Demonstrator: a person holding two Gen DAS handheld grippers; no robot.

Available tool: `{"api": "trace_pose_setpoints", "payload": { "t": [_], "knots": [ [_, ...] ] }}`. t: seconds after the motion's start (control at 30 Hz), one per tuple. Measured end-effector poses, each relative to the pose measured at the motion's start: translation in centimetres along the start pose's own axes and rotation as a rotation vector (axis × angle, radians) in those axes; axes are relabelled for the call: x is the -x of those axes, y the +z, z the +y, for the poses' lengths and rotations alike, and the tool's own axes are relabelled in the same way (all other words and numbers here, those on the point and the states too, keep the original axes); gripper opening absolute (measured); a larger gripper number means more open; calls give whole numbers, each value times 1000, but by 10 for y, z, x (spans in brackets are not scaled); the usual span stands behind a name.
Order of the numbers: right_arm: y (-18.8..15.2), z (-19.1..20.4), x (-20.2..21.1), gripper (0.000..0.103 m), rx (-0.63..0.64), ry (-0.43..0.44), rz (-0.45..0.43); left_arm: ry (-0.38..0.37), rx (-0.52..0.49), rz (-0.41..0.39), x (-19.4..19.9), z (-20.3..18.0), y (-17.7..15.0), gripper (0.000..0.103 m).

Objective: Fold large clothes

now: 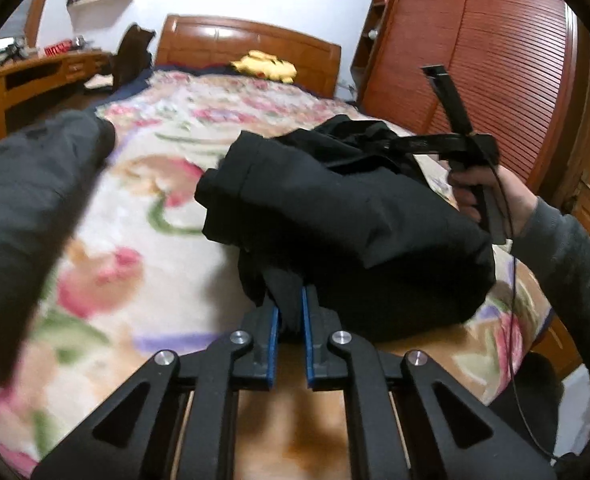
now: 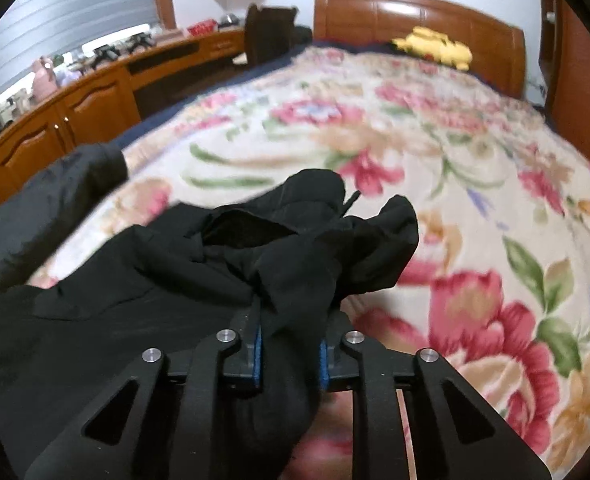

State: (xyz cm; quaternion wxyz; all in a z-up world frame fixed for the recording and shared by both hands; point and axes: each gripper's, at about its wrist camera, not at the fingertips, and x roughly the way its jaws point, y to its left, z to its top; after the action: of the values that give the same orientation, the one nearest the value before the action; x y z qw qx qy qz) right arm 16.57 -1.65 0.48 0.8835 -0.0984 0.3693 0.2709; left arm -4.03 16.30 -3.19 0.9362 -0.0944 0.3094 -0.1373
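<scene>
— Where's the big black padded garment [image 1: 347, 220] right now?

— Bunched in a heap on the flowered pink-and-cream bedspread [image 1: 143, 216], at the near end of the bed, lifted a little at two corners. How it's laid out underneath I can't make out; the folds swallow each other.

— And the left gripper [image 1: 291, 312]?

— Its blue-padded fingers [image 1: 273, 320] stand nearly together, pinching a thin tuck of black cloth at the near edge of the heap.

— The right gripper [image 2: 291, 344]?

— Clamped too, but on a thicker wad, so the pads sit further apart. The cloth spills over the fingertips and hides them. From the other side you see the person's right hand [image 1: 483, 196] on its grip, grey sleeve cut off by the frame.

— What's that dark grey mass [image 1: 27, 208] on the left?

— Blurred and cropped; some other fabric, I can't tell more. Beyond, a yellow soft thing [image 1: 265, 65] lies by the wooden headboard [image 1: 215, 40], too small to identify
</scene>
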Motion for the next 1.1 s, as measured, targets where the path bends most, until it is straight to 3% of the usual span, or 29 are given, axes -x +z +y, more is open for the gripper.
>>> {"api": "trace_pose_setpoints", "payload": {
  "t": [0.17, 0.27, 0.4, 0.57, 0.87, 1.0, 1.1],
  "knots": [
    [25, 40, 20, 14, 76, -26, -68, 43, 38, -80, 30, 38, 21, 5],
    [46, 68, 27, 14, 120, -14, -92, 114, 6, -143, 58, 55, 40, 5],
    [79, 116, 25, 14, 201, -24, -120, 133, -1, -190, 94, 84, 59, 5],
    [119, 172, 12, 14, 229, 18, -168, 256, -8, -222, 132, 136, 73, 5],
    [170, 300, -29, 14, 298, 127, -235, 508, 74, -256, 188, 226, 54, 5],
    [166, 345, -64, 14, 318, 161, -212, 569, 135, -180, 181, 261, 27, 5],
    [150, 363, -96, 18, 333, 133, -155, 589, 153, -170, 178, 265, 11, 7]
  ]
}}
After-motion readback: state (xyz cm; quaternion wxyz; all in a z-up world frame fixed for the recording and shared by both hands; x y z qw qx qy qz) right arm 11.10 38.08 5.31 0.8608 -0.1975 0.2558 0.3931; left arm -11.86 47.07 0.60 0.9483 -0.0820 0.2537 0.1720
